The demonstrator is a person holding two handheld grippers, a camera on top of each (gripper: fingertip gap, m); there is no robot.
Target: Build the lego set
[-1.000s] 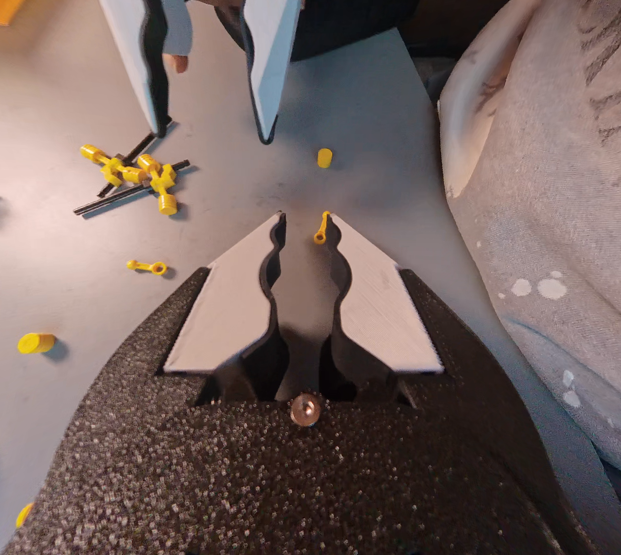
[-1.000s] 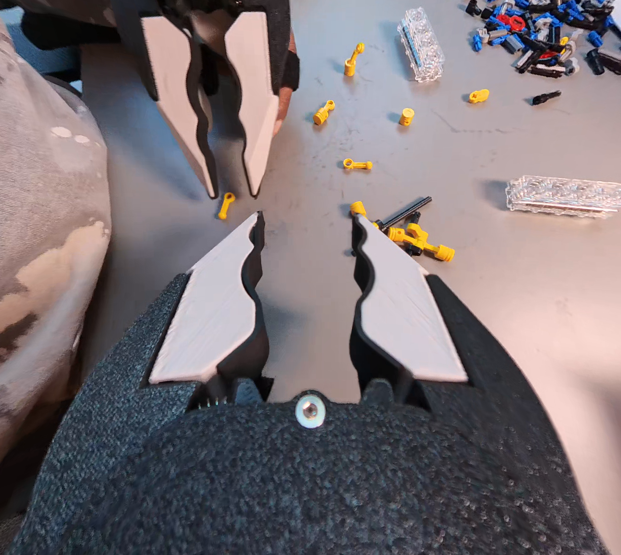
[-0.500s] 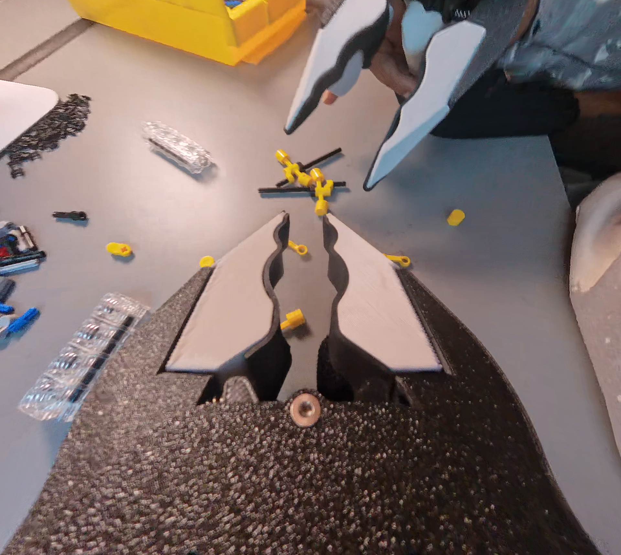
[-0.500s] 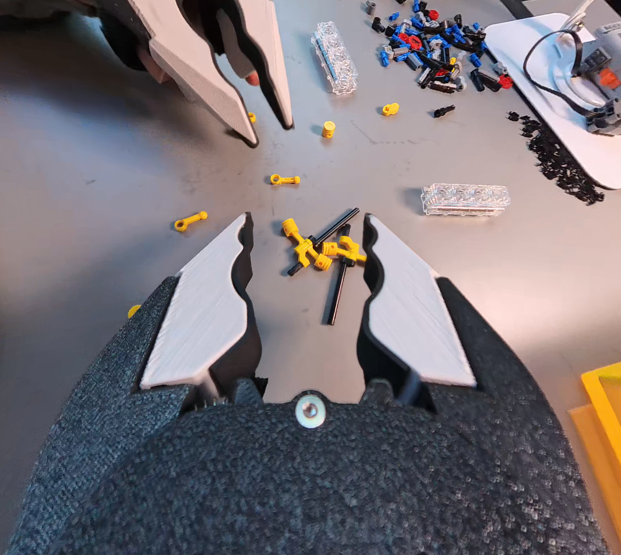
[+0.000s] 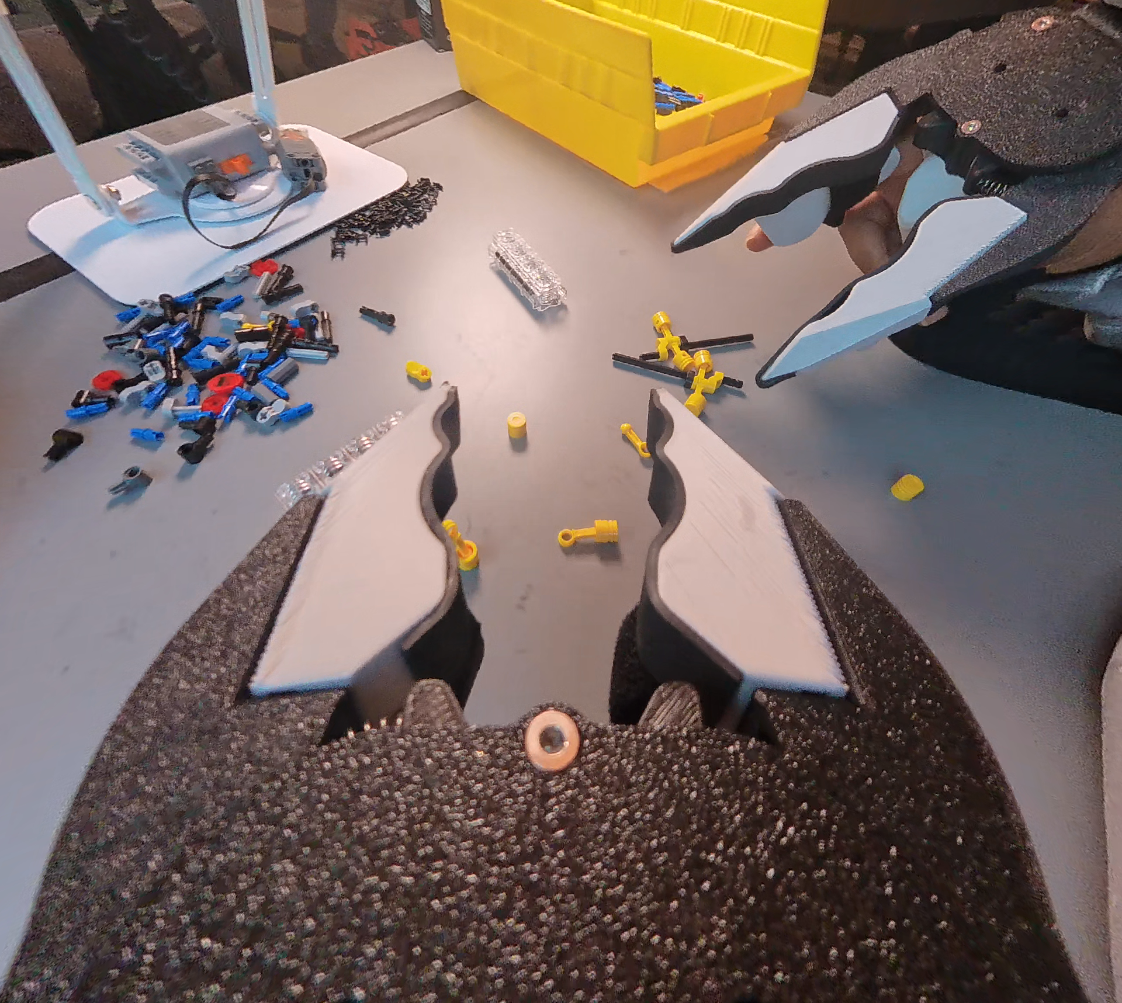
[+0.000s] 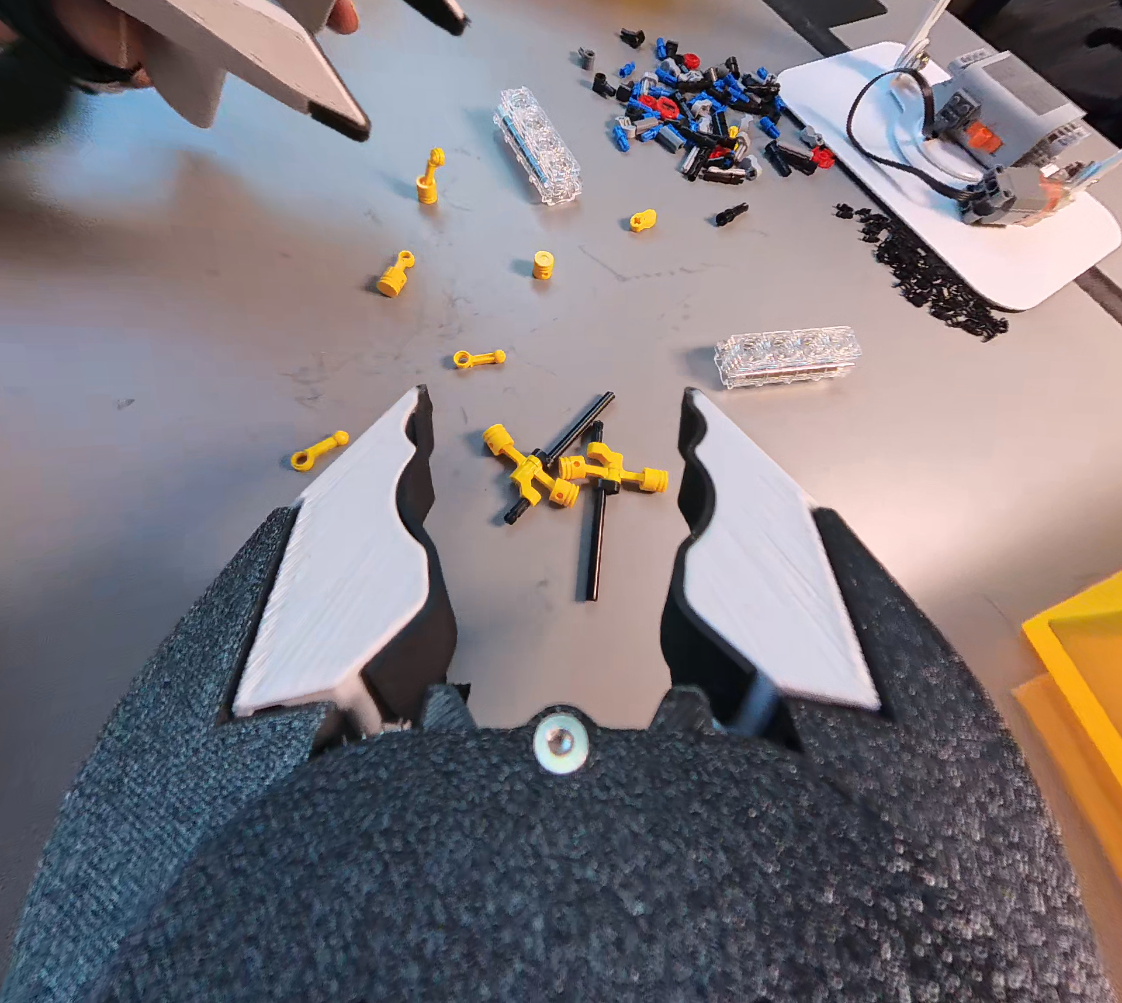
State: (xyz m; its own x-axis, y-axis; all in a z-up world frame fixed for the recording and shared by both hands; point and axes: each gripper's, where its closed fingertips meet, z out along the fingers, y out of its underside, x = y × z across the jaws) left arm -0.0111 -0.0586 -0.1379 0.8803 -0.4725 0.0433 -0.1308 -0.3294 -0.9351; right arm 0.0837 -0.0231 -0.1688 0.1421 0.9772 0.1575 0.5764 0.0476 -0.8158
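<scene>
While a tangle of yellow pistons on black axles [image 6: 571, 479] lies loose on the grey table [image 6: 182, 306], the right gripper [image 6: 552, 397] hangs above it, fingers wide apart and empty. Opposite, the left gripper [image 5: 549, 397] hovers over scattered yellow pistons [image 5: 592, 532], its fingers likewise spread. Clear blocks [image 6: 786, 355] and a yellow bin [image 5: 607, 57] lie beyond. Risk: such small, round parts could roll or skid off if nudged.
</scene>
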